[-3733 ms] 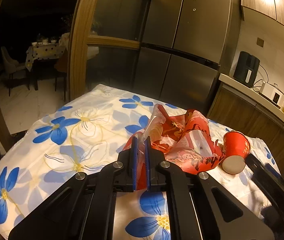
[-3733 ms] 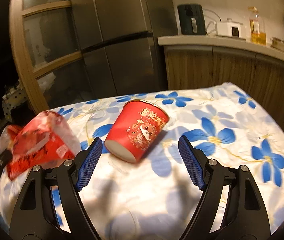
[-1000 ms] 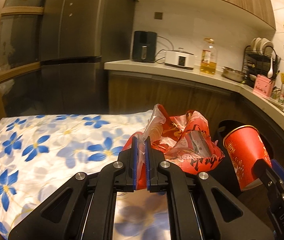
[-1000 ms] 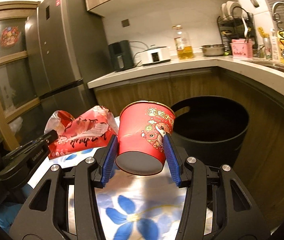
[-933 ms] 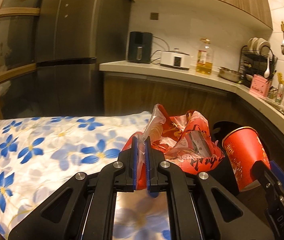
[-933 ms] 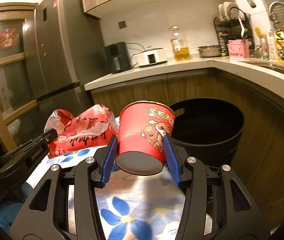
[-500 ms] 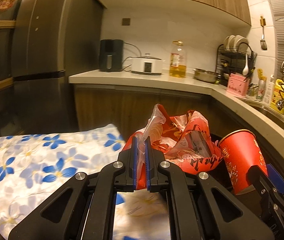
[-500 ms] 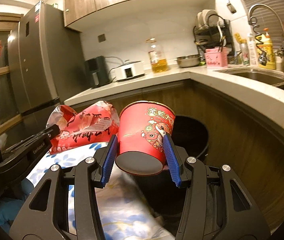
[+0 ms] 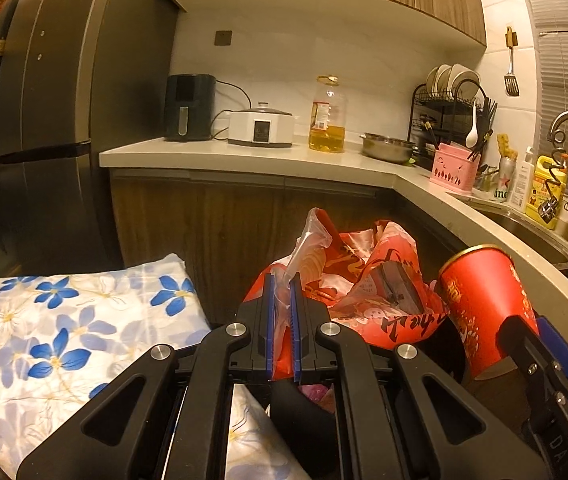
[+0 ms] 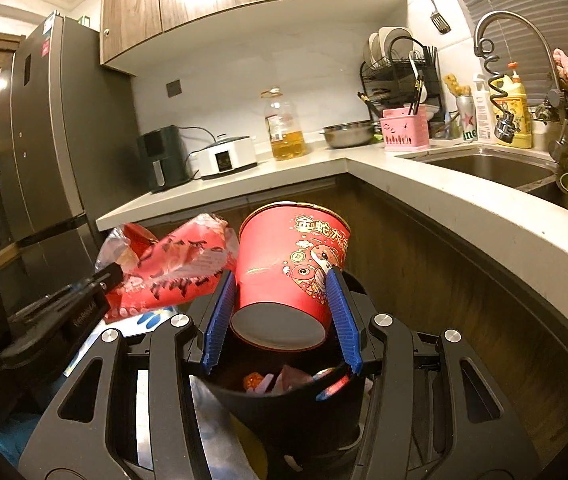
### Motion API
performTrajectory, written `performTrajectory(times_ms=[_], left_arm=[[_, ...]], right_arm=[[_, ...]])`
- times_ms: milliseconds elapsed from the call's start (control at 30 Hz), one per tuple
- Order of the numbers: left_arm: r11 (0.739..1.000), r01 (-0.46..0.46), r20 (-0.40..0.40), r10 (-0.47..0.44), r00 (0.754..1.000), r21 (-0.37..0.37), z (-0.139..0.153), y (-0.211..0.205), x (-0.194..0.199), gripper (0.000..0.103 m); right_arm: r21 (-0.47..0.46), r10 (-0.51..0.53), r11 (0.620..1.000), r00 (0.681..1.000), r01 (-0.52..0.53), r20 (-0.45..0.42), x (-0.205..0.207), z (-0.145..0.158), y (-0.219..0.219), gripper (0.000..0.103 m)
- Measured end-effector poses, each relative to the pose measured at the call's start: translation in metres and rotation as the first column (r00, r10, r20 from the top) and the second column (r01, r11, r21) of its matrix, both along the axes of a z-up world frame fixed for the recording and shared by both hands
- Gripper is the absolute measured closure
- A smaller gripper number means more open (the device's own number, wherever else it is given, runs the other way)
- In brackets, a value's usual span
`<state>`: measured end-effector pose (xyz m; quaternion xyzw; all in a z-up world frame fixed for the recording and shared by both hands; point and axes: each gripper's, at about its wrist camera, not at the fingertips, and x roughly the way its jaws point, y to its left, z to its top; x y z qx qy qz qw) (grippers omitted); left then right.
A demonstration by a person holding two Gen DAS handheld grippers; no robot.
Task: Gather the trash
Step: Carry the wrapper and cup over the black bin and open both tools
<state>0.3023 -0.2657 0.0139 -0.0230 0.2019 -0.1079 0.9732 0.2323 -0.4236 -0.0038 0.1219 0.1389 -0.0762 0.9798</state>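
The left gripper (image 9: 283, 322), nearly closed, pinches the crumpled red plastic wrapper (image 9: 368, 280). The right gripper (image 10: 280, 316), half-open, clamps the red paper cup (image 10: 290, 264) above the black round bin (image 10: 284, 404).

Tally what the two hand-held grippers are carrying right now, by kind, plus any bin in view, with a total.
Red paper cup: 1, in the right hand-held gripper
Red plastic wrapper bag: 1, in the left hand-held gripper
Black trash bin: 1, below the cup
Total: 3
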Motion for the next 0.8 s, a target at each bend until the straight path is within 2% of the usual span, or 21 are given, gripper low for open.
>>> performTrajectory(times_ms=[400, 500, 700, 800], left_arm=[[1.000, 0.012, -0.019, -0.011, 1.000, 0.005, -0.012, -0.014, 0.024, 0.095], [1.000, 0.020, -0.027, -0.020, 0.999, 0.007, -0.015, -0.015, 0.028, 0.092], [0.999, 0.033, -0.038, -0.032, 0.999, 0.008, -0.021, -0.014, 0.032, 0.076], [1.000, 0.025, -0.043, -0.025, 0.999, 0.000, -0.021, -0.012, 0.033, 0.067]], right_arm=[[-0.020, 0.033, 0.999, 0.999, -0.033, -0.009, 0.031, -0.006, -0.004, 0.055], [-0.019, 0.038, 0.999, 0.999, -0.038, -0.016, 0.036, -0.009, -0.005, 0.055], [-0.014, 0.046, 0.999, 0.999, -0.046, -0.026, 0.043, -0.015, -0.006, 0.054], [-0.011, 0.042, 0.999, 0.999, -0.042, -0.035, 0.043, -0.017, -0.006, 0.048]])
